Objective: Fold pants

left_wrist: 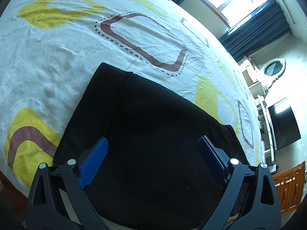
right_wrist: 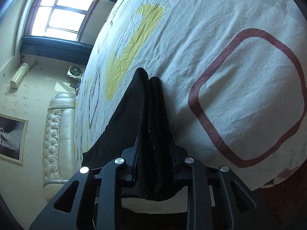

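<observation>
The black pants (left_wrist: 145, 126) lie folded into a flat rectangle on a white bed sheet (left_wrist: 57, 57) with yellow and brown shapes. My left gripper (left_wrist: 153, 151) is open, its blue pads (left_wrist: 96, 159) spread wide just above the near part of the pants, holding nothing. In the right wrist view my right gripper (right_wrist: 154, 153) is shut on a folded edge of the black pants (right_wrist: 149, 115); several stacked layers rise between the jaws, lifted off the sheet (right_wrist: 230, 76).
The bed's edge curves along the right in the left wrist view, with a window and dark curtains (left_wrist: 255, 28), a dark TV (left_wrist: 284, 122) and a wooden cabinet (left_wrist: 289, 187) beyond. In the right wrist view a padded cream headboard (right_wrist: 57, 130) stands left.
</observation>
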A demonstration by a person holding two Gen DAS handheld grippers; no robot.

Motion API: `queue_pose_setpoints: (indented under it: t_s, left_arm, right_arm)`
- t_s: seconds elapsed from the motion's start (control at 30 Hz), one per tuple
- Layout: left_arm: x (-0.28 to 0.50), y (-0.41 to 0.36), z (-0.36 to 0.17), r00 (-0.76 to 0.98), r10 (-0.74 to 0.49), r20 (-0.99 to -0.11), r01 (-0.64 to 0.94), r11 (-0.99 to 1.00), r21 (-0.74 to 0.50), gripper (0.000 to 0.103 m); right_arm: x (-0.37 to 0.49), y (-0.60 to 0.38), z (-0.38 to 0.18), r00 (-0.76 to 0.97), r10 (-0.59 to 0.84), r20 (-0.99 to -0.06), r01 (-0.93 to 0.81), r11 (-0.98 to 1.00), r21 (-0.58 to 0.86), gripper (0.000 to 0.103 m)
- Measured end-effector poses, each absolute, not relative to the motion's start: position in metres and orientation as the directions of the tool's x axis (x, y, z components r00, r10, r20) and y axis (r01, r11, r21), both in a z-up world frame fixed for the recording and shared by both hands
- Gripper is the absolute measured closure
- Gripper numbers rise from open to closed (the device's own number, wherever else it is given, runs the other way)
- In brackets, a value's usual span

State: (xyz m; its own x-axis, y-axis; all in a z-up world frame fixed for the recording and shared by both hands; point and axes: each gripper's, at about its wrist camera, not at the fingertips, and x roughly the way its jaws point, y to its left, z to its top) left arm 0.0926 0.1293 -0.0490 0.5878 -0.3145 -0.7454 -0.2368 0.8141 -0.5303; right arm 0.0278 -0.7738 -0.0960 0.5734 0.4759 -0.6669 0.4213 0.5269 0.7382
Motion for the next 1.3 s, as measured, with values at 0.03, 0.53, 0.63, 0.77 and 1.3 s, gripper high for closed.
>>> queue_pose_setpoints:
  t_s: [0.03,0.53,0.63,0.77,1.3]
  left_arm:
    - [0.093,0.129,-0.050,0.585,-0.319,-0.745,-0.232,0.815,-0.531,0.004]
    - [0.093,0.080,-0.053,0.527,-0.151,-0.836,-0.037,0.979,-0.200,0.002]
    - [0.091,0.086,-0.052,0.529,-0.175,-0.830,-0.049,0.971,-0.236,0.002]
    - [0.090,0.088,-0.052,0.526,-0.189,-0.829,-0.030,0.970,-0.240,0.002]
    - [0.089,0.089,-0.052,0.532,-0.203,-0.822,-0.009,0.969,-0.246,0.002]
  right_arm:
    - [0.027,-0.771,-0.093,0.586,0.481,-0.652,0.420,0.508,0.752,0.080]
    - [0.077,-0.645,0.028,0.704,0.647,-0.292,0.085,0.332,0.940,0.081]
    - [0.096,-0.593,0.053,0.666,0.696,-0.268,0.015,0.347,0.938,0.081]
    - [0.123,-0.519,0.066,0.592,0.743,-0.311,-0.031,0.407,0.913,0.081]
    - [0.151,-0.297,-0.040,0.368,0.439,-0.820,-0.021,0.885,0.464,0.081]
